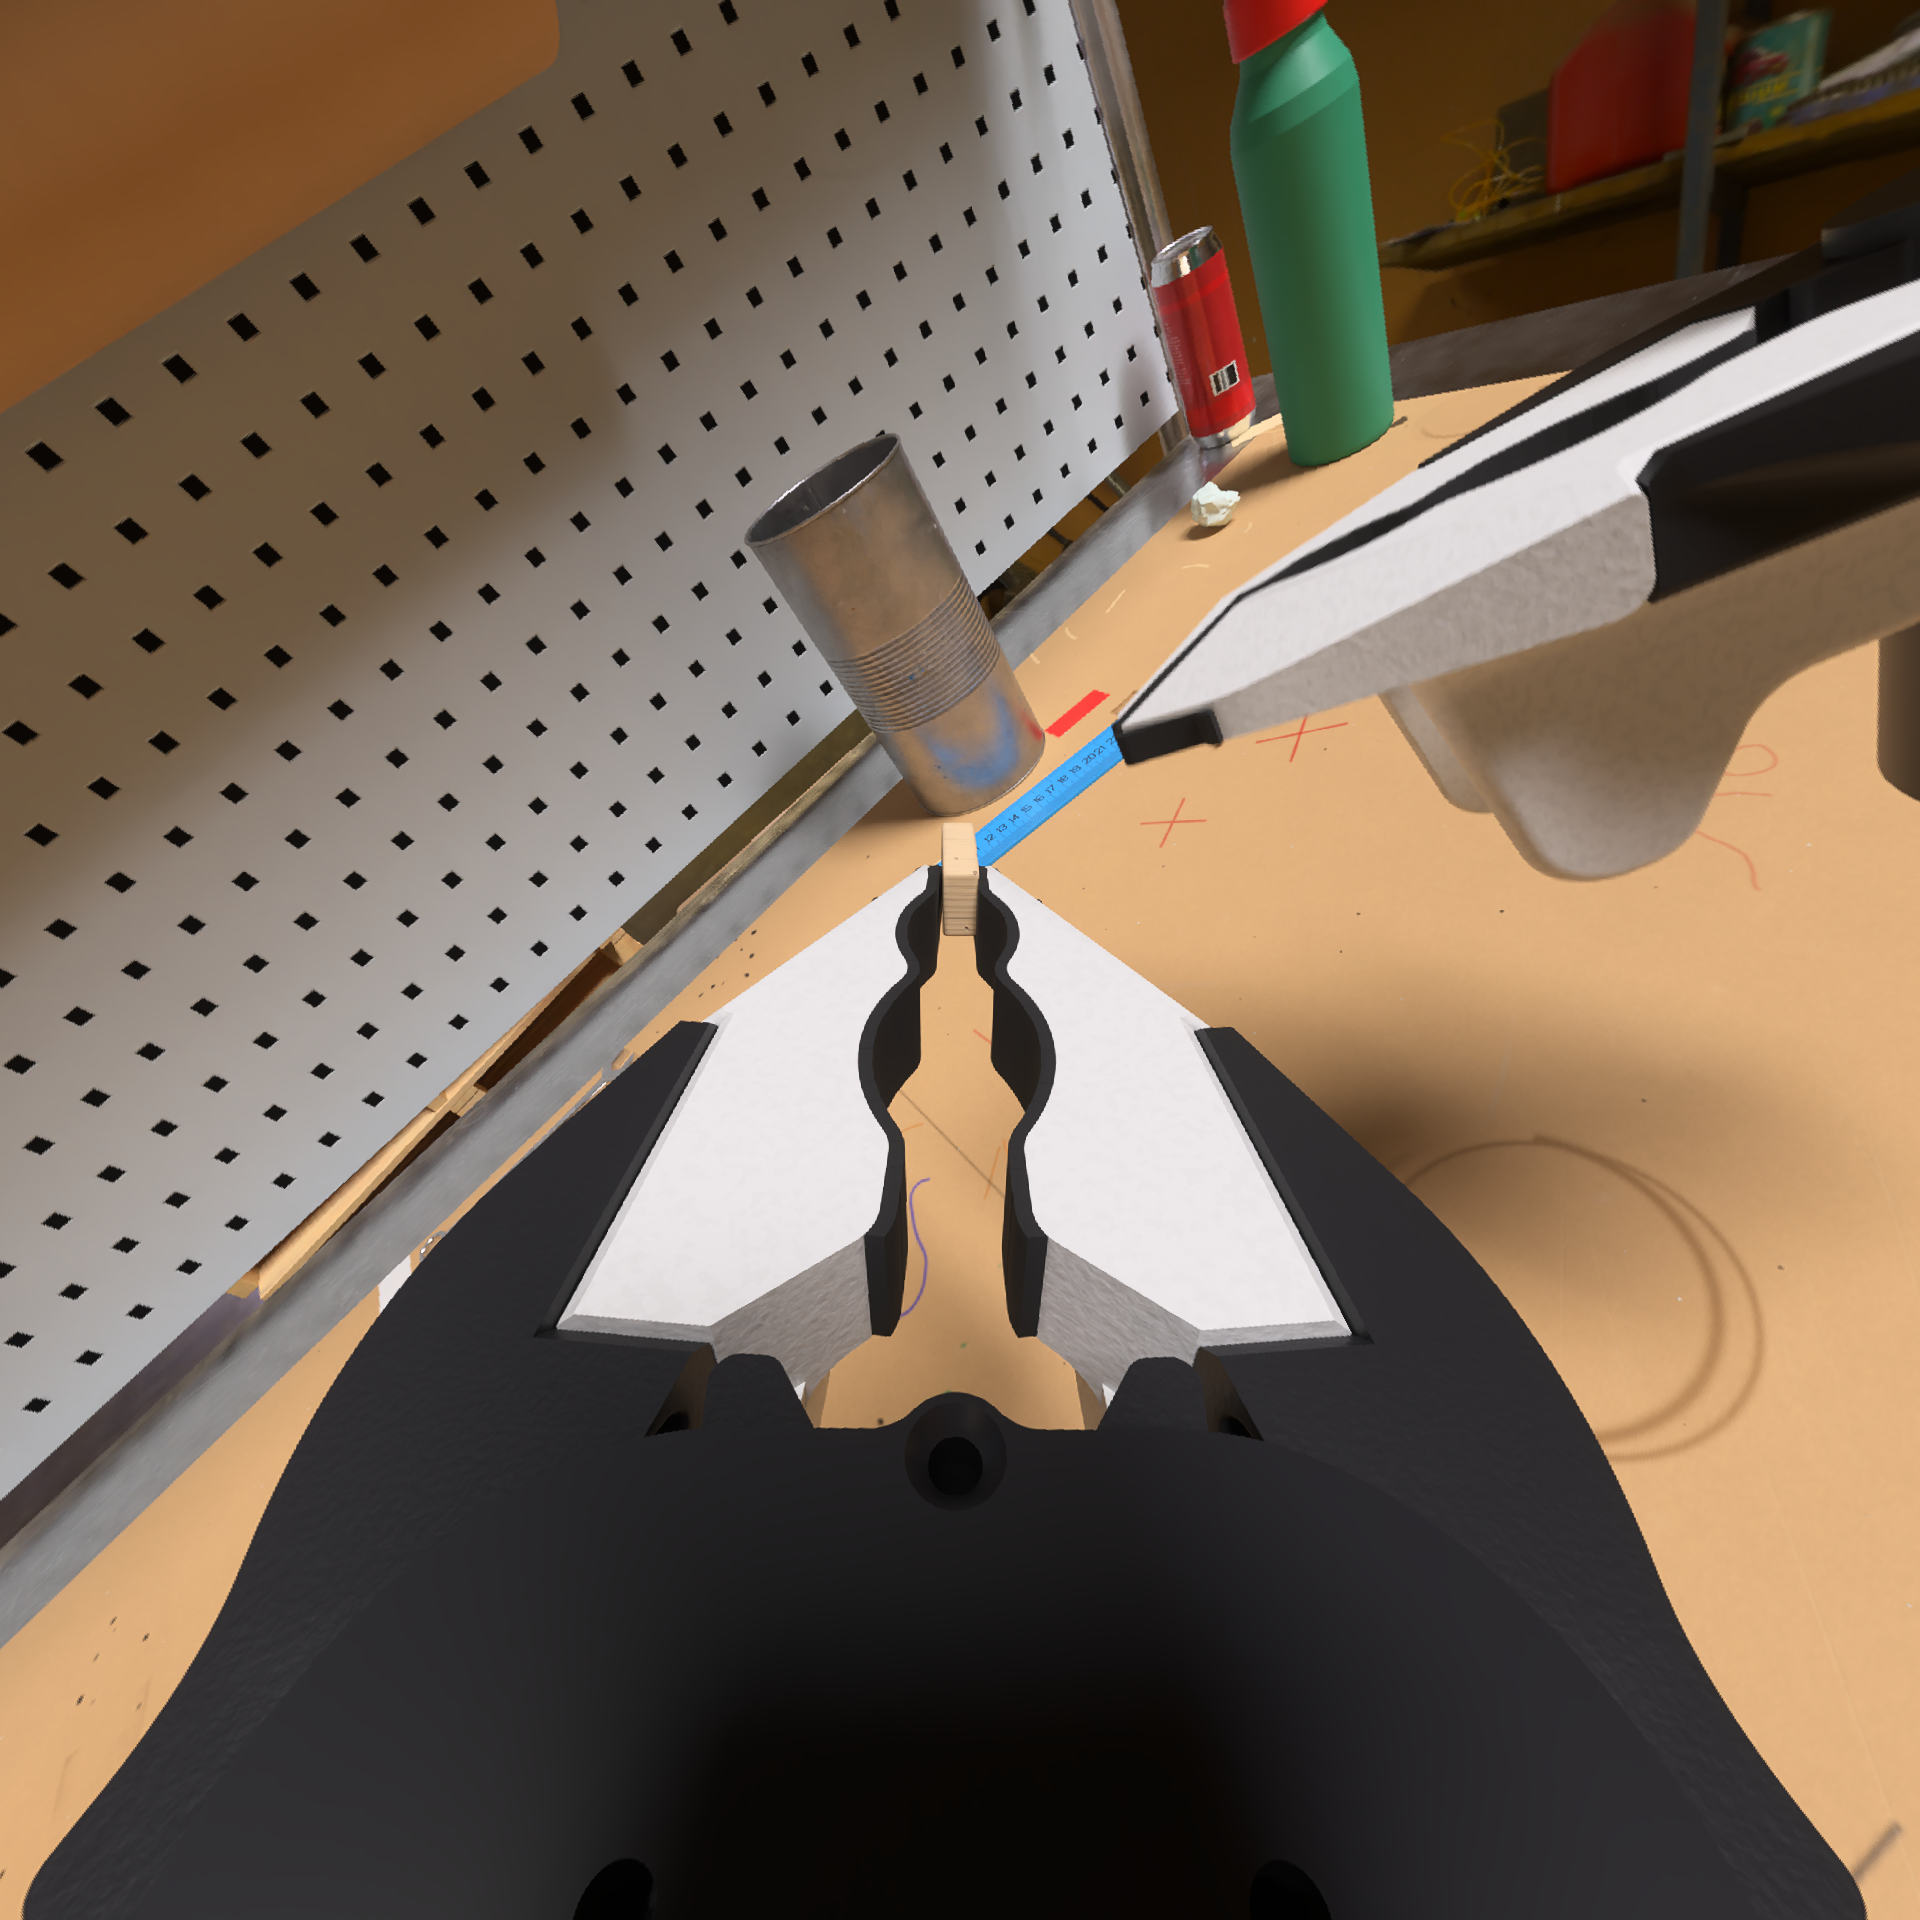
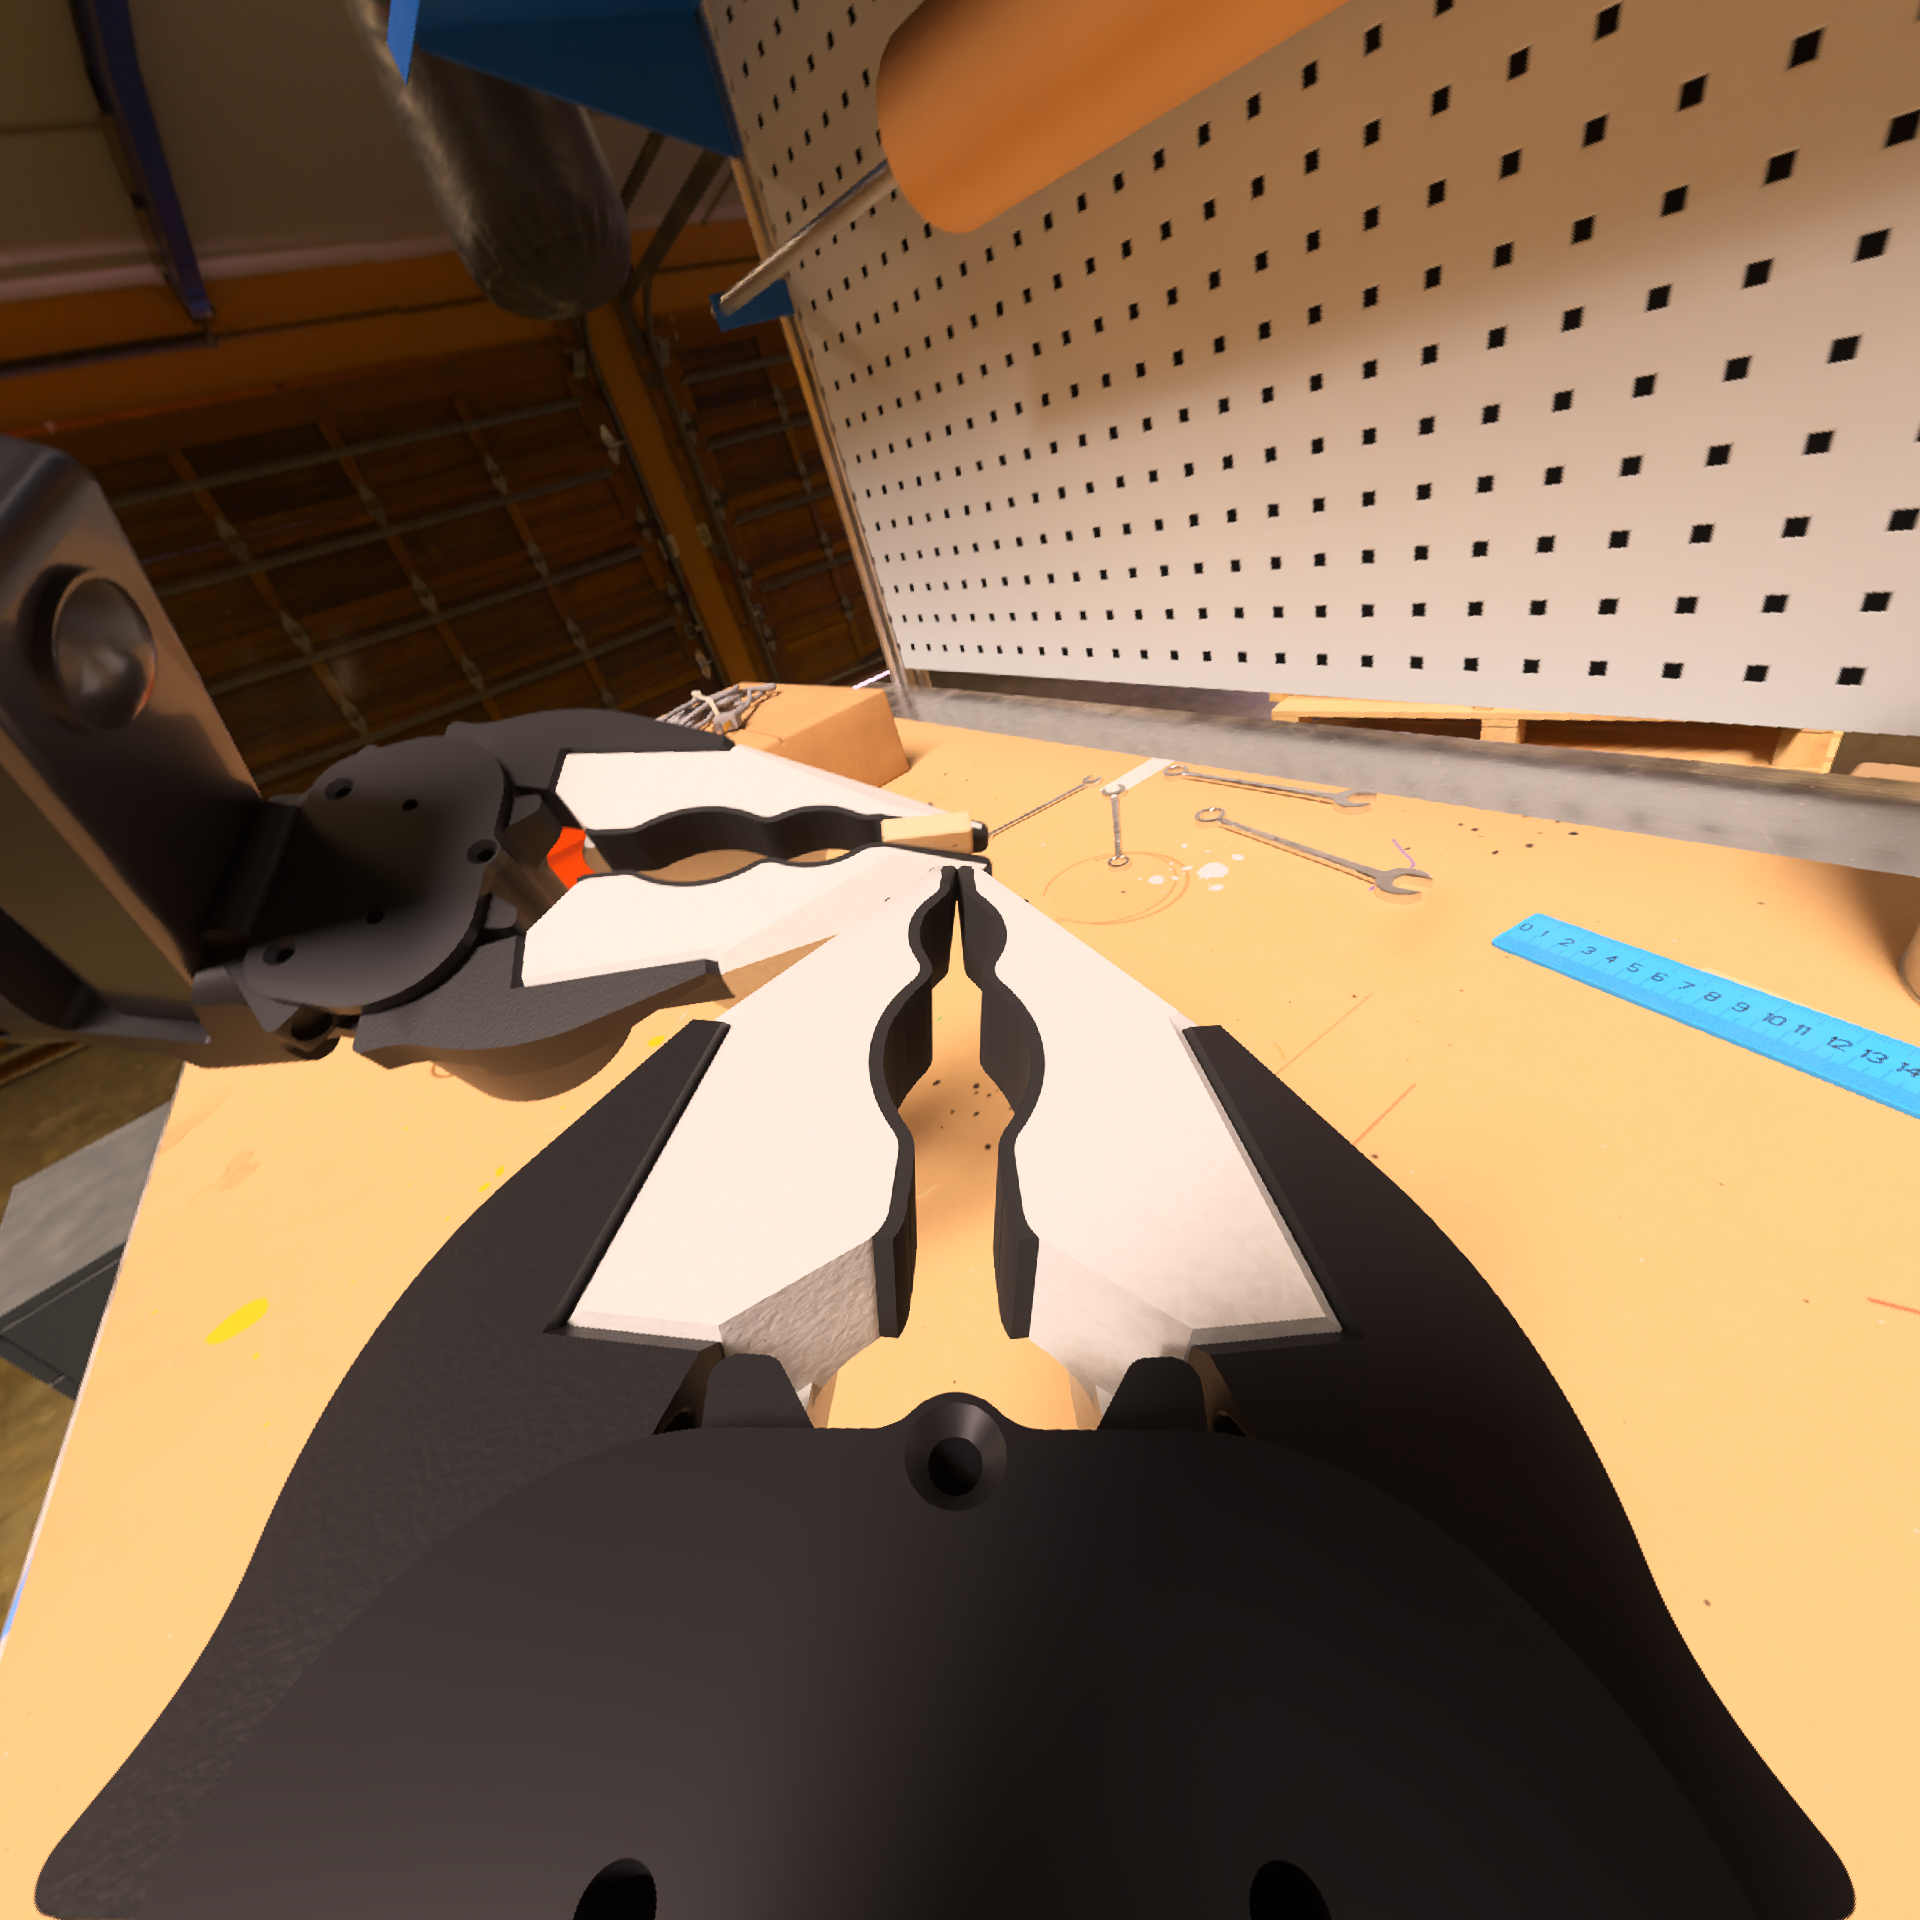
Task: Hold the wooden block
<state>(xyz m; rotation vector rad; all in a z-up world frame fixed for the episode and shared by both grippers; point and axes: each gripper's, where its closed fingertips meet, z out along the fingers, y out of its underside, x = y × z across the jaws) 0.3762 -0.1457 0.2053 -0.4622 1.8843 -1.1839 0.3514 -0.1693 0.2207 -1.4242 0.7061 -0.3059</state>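
Observation:
A small pale wooden block (image 1: 958, 883) is pinched between the tips of my left gripper (image 1: 958, 899), above the tan workbench. In the right wrist view the same block (image 2: 930, 828) shows at the tips of the left gripper (image 2: 961, 836), which comes in from the left. My right gripper (image 2: 956, 883) is shut and empty, its tips just below and beside the block. In the left wrist view it (image 1: 1164, 740) enters from the right, tips closed over the blue ruler.
A metal can (image 1: 894, 634), a red soda can (image 1: 1203, 338) and a green bottle (image 1: 1311, 239) stand along the white pegboard (image 1: 468, 520). A blue ruler (image 2: 1714, 1013) and several wrenches (image 2: 1314, 852) lie on the bench (image 2: 1455, 1351). A cardboard box (image 2: 831, 727) sits at the back.

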